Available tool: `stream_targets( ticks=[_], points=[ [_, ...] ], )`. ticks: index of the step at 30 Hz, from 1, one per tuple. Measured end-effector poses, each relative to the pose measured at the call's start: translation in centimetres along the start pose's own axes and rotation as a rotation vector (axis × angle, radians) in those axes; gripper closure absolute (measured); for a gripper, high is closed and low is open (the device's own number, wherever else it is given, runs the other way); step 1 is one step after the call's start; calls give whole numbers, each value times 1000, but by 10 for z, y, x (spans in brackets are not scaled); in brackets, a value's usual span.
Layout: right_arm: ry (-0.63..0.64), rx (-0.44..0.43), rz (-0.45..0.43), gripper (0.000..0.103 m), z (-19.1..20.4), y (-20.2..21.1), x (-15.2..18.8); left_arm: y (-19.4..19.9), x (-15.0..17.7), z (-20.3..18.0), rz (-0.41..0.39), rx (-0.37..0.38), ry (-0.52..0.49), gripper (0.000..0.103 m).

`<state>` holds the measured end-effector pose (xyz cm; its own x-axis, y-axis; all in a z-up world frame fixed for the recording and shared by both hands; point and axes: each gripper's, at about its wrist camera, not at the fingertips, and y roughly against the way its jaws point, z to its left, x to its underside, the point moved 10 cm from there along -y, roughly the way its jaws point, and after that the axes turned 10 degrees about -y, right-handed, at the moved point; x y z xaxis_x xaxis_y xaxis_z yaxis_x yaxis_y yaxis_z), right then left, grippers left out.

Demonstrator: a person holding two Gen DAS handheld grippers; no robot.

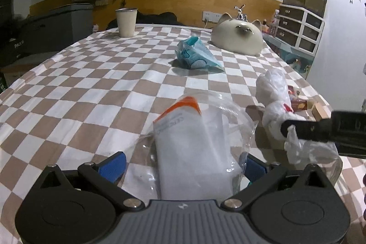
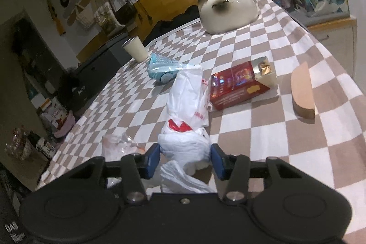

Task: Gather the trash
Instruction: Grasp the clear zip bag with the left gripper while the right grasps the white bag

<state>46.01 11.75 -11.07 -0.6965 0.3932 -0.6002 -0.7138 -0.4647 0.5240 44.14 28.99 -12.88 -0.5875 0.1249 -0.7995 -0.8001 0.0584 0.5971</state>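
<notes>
Right gripper (image 2: 185, 160) pinching white plastic bag (image 2: 186, 106) at its knotted near end, pads touching both sides, bag lying near the table's (image 2: 286, 152) near edge. Left gripper (image 1: 186, 166) standing wide around clear bag (image 1: 196, 141) with orange-topped packet, pads apparently not pressing. Red box (image 2: 238, 86) sitting just beside the white bag.

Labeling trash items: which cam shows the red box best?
Right wrist view: the red box lies in full sight on the checked cloth, its open end showing gold foil, beside the white plastic bag. Left wrist view shows only a sliver behind that bag.
</notes>
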Motion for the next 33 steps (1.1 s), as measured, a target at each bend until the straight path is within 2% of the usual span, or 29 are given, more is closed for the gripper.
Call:
stream_targets(
  ticks=[3,5,13,20,24,26,30,33],
  points=[
    [40,10,-4,54,4,1,2,4,-2,-3,-16,-18,-24,11],
    [54,9,-2,54,5,0,4,8,-4,-7,-38,-20,-54,21],
    [74,14,3,54,6,-1,7,17,-10,-15,-97,-47,-105,40],
    [82,11,-3,54,8,0,8,25,-16,-6,-145,-71,-57,51],
    [100,-3,-22,54,14,5,7,35,-23,3,-200,-77,8,59],
    [118,-14,-34,54,18,8,6,42,-26,10,-238,-49,67,61],
    [139,-40,-43,54,24,12,6,55,-32,20,-311,118,246,63],
    [142,-51,-41,54,25,12,6,59,-34,21,-338,222,340,64]
  ],
)
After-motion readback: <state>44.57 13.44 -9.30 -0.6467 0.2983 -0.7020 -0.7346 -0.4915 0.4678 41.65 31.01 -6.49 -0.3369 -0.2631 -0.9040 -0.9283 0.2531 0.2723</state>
